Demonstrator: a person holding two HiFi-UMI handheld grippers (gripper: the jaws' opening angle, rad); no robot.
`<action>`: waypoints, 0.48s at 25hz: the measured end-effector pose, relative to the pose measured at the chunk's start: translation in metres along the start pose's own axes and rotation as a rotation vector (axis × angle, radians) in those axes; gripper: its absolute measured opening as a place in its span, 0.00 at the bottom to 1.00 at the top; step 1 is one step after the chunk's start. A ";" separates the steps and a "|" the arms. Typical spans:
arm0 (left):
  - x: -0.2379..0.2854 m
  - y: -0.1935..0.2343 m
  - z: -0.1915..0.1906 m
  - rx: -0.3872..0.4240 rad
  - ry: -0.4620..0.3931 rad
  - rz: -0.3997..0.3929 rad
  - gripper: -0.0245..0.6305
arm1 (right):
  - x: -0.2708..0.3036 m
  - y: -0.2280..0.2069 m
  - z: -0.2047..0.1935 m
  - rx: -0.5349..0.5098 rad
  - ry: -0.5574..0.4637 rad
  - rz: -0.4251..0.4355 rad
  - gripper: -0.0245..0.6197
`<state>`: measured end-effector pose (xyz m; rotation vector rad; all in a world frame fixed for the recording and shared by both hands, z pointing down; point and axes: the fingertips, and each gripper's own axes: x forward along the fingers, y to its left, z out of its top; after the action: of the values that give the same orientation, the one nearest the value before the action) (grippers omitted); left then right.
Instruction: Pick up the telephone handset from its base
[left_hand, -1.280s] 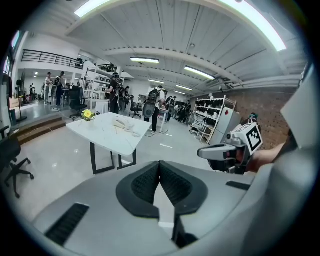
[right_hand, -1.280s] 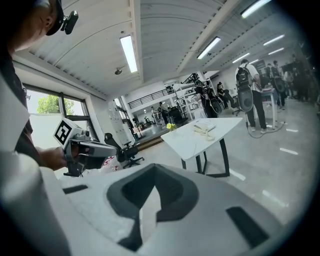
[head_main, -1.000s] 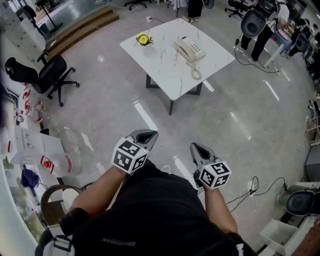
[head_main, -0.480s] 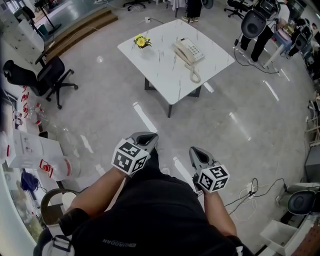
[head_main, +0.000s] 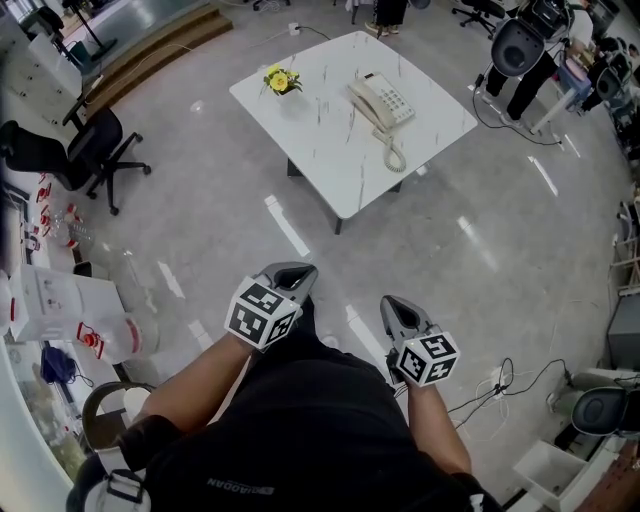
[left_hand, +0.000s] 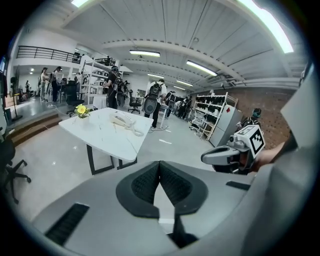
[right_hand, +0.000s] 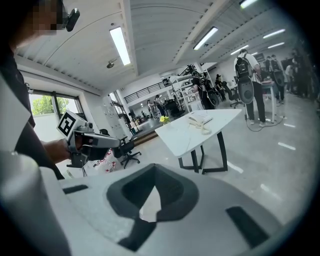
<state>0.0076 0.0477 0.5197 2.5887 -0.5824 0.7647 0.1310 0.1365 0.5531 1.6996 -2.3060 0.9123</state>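
A cream telephone (head_main: 384, 102) stands on the white table (head_main: 320, 145) far ahead of me, the handset (head_main: 364, 102) resting on its base and a coiled cord (head_main: 393, 155) trailing toward the near edge. My left gripper (head_main: 291, 272) and right gripper (head_main: 393, 302) are held close to my body, well short of the table, both shut and empty. The left gripper view shows the telephone (left_hand: 122, 120) small beyond the closed jaws, and the right gripper view shows the telephone (right_hand: 200, 120) likewise.
Yellow flowers (head_main: 281, 78) sit at the table's far left corner. A black office chair (head_main: 65, 150) stands to the left, with boxes and bottles (head_main: 70, 305) nearer me. Cables (head_main: 500, 382) lie on the floor at right; a chair and people (head_main: 515, 45) are beyond the table.
The table and telephone have grown slightly in the head view as I moved a little toward them. Both grippers keep the same shut posture in front of my body.
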 end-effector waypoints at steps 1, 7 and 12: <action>0.004 0.006 0.004 0.005 0.001 0.006 0.04 | 0.007 -0.003 0.005 0.000 0.001 0.001 0.04; 0.021 0.046 0.039 -0.005 -0.012 0.007 0.04 | 0.054 -0.014 0.051 -0.015 0.008 0.016 0.04; 0.033 0.091 0.077 0.060 -0.023 0.035 0.04 | 0.093 -0.024 0.098 -0.057 0.000 0.010 0.04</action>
<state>0.0216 -0.0741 0.5002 2.6522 -0.6229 0.7758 0.1427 0.0030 0.5248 1.6670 -2.3193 0.8402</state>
